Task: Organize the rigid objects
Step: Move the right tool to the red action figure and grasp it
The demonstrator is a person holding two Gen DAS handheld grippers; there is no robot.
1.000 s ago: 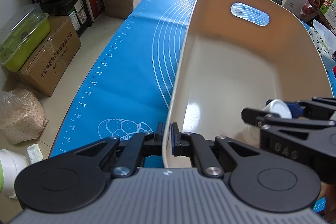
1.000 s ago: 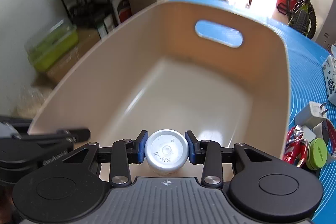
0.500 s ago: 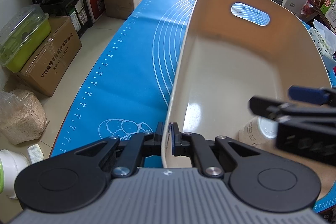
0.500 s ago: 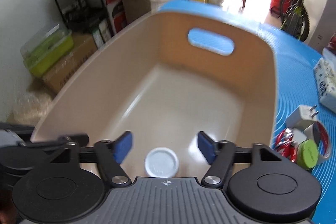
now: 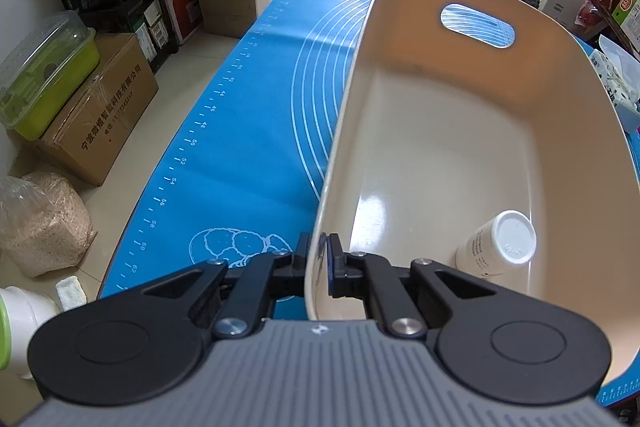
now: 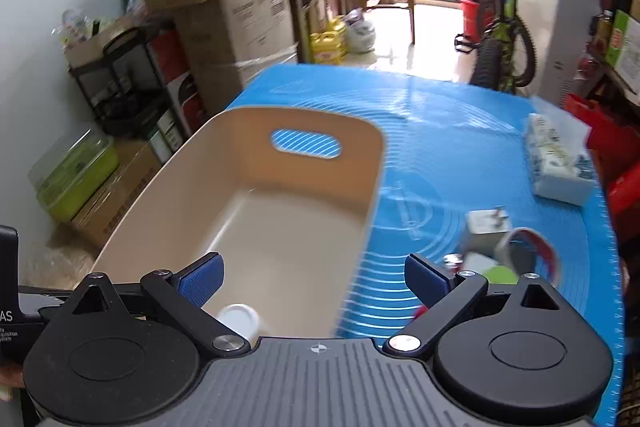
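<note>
1. On the blue mat [image 5: 248,131], left of centre: the left gripper [image 5: 318,265], jaws pinched nearly closed on the near-left rim of the beige bin [image 5: 440,155], one finger outside the wall and one inside.
2. Bin interior: a white bottle [image 5: 496,245] lies tilted in the near-right corner of the floor (flat white cap facing up toward the camera, small print on its side), touched by neither gripper.
3. Right wrist view: the right gripper [image 6: 314,281] hovers above the bin's near end, blue pads spread wide and holding nothing; the bottle's cap [image 6: 239,319] shows just below its left finger.
4. Right of the bin, on the mat: a white plug adapter [image 6: 486,223], a roll of tape [image 6: 528,253] and a tissue pack [image 6: 558,167], the nearer items blurred.
</note>
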